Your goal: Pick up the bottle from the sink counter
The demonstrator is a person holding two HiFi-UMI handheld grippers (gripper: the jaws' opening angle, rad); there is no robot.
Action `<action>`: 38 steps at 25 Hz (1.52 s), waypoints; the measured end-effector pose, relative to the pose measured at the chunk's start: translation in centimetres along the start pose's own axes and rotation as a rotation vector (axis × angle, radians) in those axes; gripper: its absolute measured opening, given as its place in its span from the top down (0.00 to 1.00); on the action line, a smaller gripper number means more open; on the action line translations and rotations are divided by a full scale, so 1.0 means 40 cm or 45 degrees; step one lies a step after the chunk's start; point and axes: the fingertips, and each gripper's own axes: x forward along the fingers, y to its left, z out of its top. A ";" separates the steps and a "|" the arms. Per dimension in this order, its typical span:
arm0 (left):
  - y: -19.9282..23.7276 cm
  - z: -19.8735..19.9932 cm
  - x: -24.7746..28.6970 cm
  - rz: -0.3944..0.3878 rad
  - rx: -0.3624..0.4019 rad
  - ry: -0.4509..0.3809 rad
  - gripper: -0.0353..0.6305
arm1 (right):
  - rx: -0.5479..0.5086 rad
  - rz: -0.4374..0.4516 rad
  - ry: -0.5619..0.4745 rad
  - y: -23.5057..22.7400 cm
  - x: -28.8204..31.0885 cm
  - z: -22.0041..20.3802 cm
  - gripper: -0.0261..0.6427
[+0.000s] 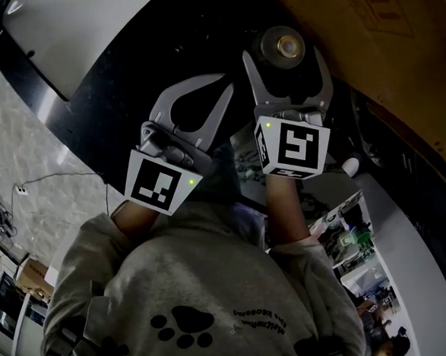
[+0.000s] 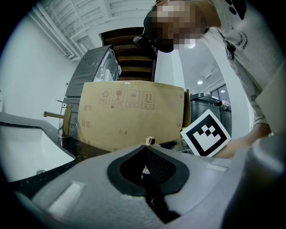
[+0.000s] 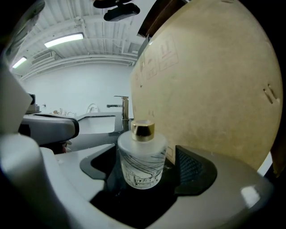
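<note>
our right claw (image 1: 285, 70) stands wide around the bottle (image 3: 142, 156) on the counter (image 1: 124, 66), pads not yet pressing, ready to close; our left claw (image 1: 222, 84) sits shut aside, unneeded

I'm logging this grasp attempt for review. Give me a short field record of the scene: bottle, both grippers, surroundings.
bottle: frosted glass, gold cap, upright on the black counter
right gripper: open, fingers on either side of the bottle, not gripping it
left gripper: shut, empty, beside the right one
behind bottle: cardboard box
sink: white basin, with faucet, left of the bottle in the right gripper view
task state: bottle not yet picked up
</note>
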 end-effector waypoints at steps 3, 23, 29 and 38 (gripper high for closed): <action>0.007 -0.004 0.002 0.009 -0.006 0.007 0.94 | 0.004 0.014 0.038 -0.003 0.012 -0.007 0.37; 0.047 -0.011 0.007 0.054 -0.025 0.028 0.94 | -0.056 0.157 0.139 0.020 0.055 -0.015 0.48; 0.044 0.004 -0.003 0.047 -0.011 0.019 0.94 | -0.080 0.130 0.116 0.020 0.045 -0.015 0.47; 0.029 0.050 -0.047 0.032 0.025 -0.010 0.94 | -0.059 0.081 0.097 0.036 -0.009 0.010 0.47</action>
